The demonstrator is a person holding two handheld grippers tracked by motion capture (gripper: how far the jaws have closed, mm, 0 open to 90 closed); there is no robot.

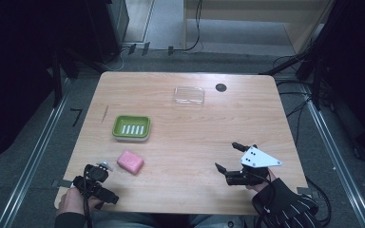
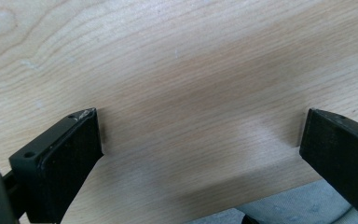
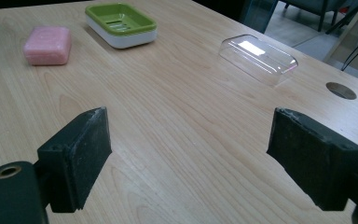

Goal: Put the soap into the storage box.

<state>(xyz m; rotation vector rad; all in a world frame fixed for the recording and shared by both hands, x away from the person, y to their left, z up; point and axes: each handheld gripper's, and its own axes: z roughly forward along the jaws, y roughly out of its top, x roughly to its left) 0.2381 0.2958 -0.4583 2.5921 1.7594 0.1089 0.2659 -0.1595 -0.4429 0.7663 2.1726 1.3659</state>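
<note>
Soap point(image 1: 130, 162), a pink bar, lies on the wooden table point(image 1: 190, 137) near its front left, just in front of a green soap dish point(image 1: 131, 127) with a slotted white insert. Farther back, a clear plastic lid point(image 1: 189, 95) rests beside a dark round hole point(image 1: 221, 87) in the tabletop. At the front left corner, the left gripper point(image 1: 95, 183) sits in a hand, its fingers point(image 2: 65, 158) spread wide over bare wood. At front right, the right gripper point(image 1: 228, 159) is held by a gloved hand point(image 1: 285, 202), fingers point(image 3: 77, 156) wide apart and holding nothing.
</note>
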